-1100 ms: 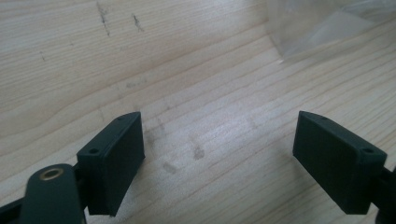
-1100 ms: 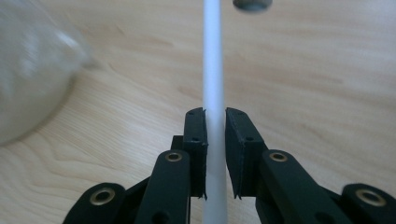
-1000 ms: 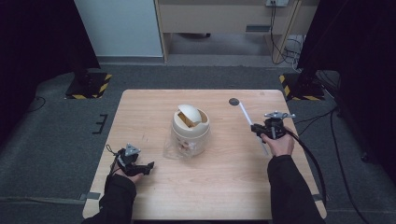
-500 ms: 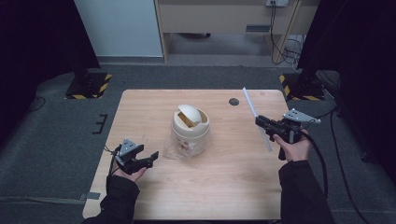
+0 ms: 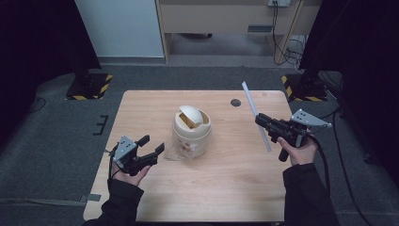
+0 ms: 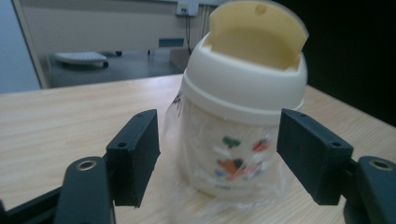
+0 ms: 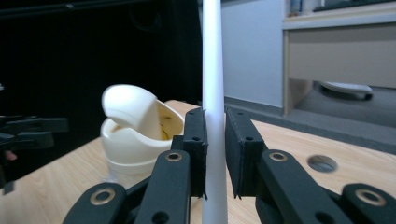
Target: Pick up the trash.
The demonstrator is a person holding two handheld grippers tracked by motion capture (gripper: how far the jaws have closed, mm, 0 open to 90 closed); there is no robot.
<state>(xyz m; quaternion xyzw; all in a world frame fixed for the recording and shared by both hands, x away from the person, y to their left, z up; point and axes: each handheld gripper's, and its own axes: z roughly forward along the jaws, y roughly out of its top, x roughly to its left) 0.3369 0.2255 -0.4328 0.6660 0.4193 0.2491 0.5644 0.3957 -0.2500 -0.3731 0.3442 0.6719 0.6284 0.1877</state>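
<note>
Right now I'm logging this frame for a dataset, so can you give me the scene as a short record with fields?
setting: wooden table, person seated at the near edge
centre object: cream mini bin with swing lid tipped open, clear plastic liner at its base
left gripper: open, jaws aimed at the bin, apart from it
right gripper: shut on white stick, lifted off the table
table feature: round hole near the far edge
</note>
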